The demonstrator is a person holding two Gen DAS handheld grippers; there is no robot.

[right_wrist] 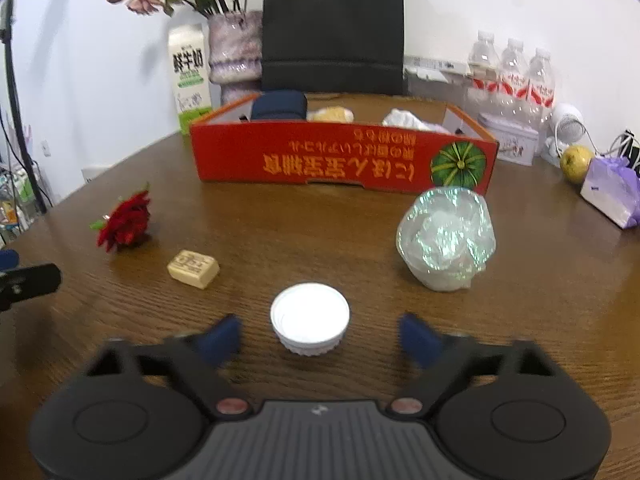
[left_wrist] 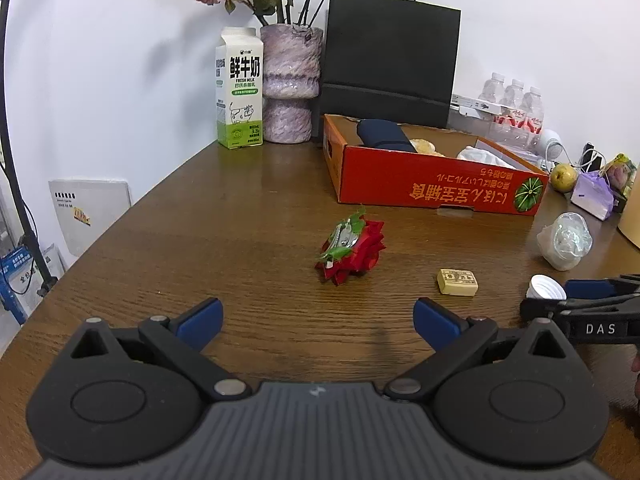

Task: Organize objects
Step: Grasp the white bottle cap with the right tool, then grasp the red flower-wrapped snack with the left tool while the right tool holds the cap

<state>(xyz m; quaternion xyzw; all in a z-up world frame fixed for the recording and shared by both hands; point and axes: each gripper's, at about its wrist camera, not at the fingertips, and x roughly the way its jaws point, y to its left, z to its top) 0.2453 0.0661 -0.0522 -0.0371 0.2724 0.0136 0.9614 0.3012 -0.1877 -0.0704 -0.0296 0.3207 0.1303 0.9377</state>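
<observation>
A red rose clip [left_wrist: 351, 251] lies on the wooden table [left_wrist: 240, 208], a little ahead of my open, empty left gripper [left_wrist: 318, 320]. It also shows in the right wrist view [right_wrist: 126, 222]. A small tan block [left_wrist: 457, 282] [right_wrist: 193, 269] lies to its right. A white ribbed cap [right_wrist: 309, 323] [left_wrist: 545, 287] sits between the fingers of my open right gripper [right_wrist: 320, 338], not gripped. A crinkled clear plastic wrap ball [right_wrist: 446, 238] [left_wrist: 565, 240] lies ahead to the right. The red cardboard box [right_wrist: 344, 156] [left_wrist: 432, 184] holds a dark blue item, a yellow item and white cloth.
A milk carton [left_wrist: 239, 88], a purple vase with dried roses [left_wrist: 290, 84] and a black paper bag [left_wrist: 390, 60] stand at the back. Water bottles [right_wrist: 514, 76], a tin [right_wrist: 508, 138], a pear [right_wrist: 576, 162] and a purple packet [right_wrist: 612, 190] crowd the right side.
</observation>
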